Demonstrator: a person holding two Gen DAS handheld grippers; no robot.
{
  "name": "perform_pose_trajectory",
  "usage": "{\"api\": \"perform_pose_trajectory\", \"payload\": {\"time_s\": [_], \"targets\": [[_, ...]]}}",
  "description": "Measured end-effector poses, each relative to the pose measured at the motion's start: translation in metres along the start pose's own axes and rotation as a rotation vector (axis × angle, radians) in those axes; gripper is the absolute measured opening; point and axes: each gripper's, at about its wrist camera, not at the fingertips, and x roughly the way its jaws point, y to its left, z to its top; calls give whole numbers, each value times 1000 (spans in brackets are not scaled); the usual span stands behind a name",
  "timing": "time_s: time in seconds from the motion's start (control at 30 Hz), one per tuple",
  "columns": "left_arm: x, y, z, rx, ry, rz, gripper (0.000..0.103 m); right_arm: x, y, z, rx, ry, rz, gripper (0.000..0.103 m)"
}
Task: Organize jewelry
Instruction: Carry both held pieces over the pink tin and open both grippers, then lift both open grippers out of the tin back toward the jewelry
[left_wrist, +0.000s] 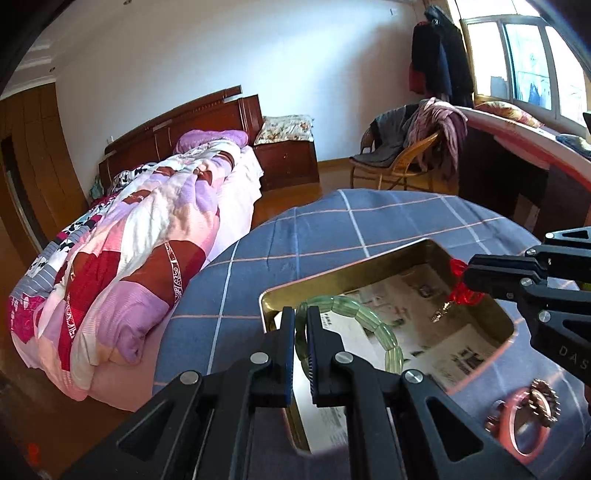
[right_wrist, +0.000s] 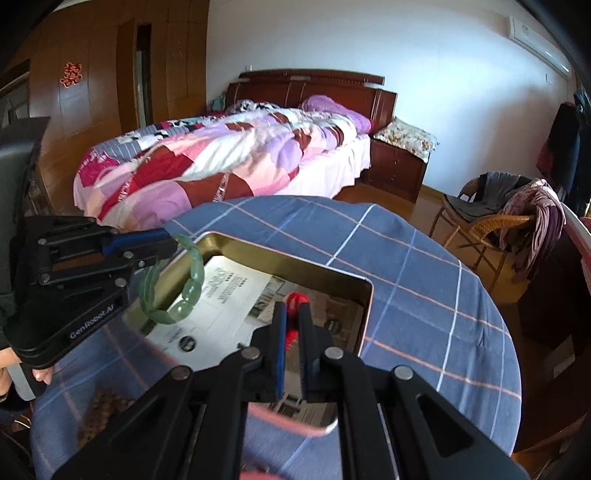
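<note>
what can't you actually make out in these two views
- Red beaded piece: right wrist view, mostly hidden between the right gripper fingers; type unclear.
- Pink ring bangle and brown toothed pieces beside it: left wrist view, blurred near the edge.
- Small metal charm in the gold rectangular tin: too small to identify.
- Newspaper lining: print unreadable.

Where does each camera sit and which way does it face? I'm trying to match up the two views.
Left wrist: on the left gripper, looking along its fingers over the tin toward the bed; the right gripper enters from the right.
Right wrist: on the right gripper, facing tin and bed; the left gripper and a hand show at the left.
Shared: tin, green bracelet, red beads.
</note>
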Motion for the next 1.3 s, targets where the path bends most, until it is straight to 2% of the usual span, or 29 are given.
{"api": "perform_pose_trajectory", "payload": {"time_s": [0.23,0.4,0.43,0.47,0.5,0.53,0.6,0.63,0.67,0.73,0.93,1.3], "targets": [[33,8,4,1,39,4,5,27,-9,8,-4,41,-34,8],[46,12,4,-5,56,8,8,29,-12,8,0,43,-63,10],[48,13,4,-8,64,13,9,29,-13,7,1,45,-70,15],[49,13,3,-9,70,26,9,28,-13,6,2,48,-76,32],[48,12,3,-7,74,35,10,29,-14,7,6,47,-76,42],[46,12,2,-5,73,43,14,26,-16,5,13,42,-73,51],[39,15,-2,-13,61,46,33,22,-19,4,21,40,-86,51],[33,16,-4,-20,47,55,54,17,-21,1,30,37,-89,51],[30,20,-6,-31,33,64,67,14,-23,-1,40,34,-88,51],[20,25,-10,-59,15,53,69,7,-27,-8,60,32,-87,51],[3,30,-27,-112,32,40,69,-8,-33,-26,84,33,-92,52],[-40,16,-62,-148,25,31,69,-40,-35,-61,133,19,-120,55]]}}
